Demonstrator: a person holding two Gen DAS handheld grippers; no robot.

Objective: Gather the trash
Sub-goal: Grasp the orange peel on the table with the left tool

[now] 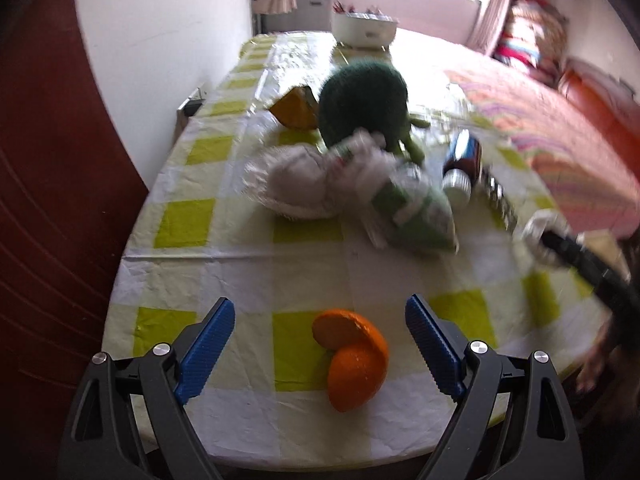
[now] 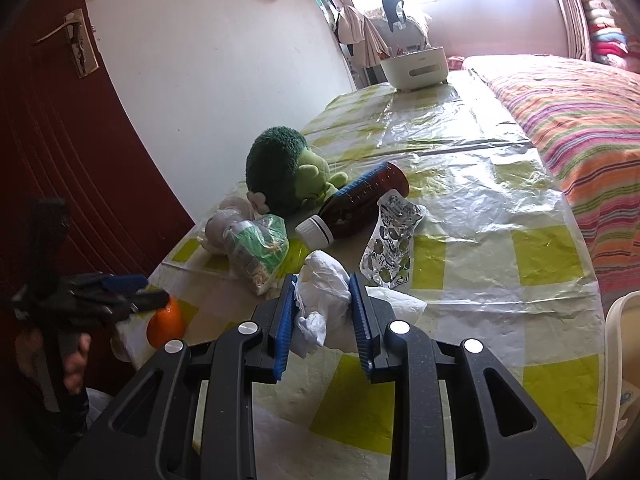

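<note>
Orange peel (image 1: 352, 354) sat dead centre between the left gripper's (image 1: 320, 344) spread blue fingers (image 1: 208, 344), touching neither. Lay on the checked tablecloth (image 1: 240, 412) near the table's front edge, curled into two lobes, long axis running at a slant across the gap rather than along it. Looked like a straight drop and squeeze was all that was called for, with a small roll perhaps needed to catch the lobes square. Was clearly the nearer tool for it; seen from the right wrist, hovered over that peel (image 2: 166, 322) at the table's left corner.

Right gripper (image 2: 322, 304) was clamped tight on a crumpled white tissue (image 2: 320, 296), wad bulging above and below the pads, lifted just clear of the cloth. Still lying farther up the table, well apart from both tools: a green snack bag (image 2: 256, 252), a brown bottle (image 2: 352, 208) on its side, a printed wrapper (image 2: 390, 248), beside a plush broccoli toy (image 2: 288, 168).
</note>
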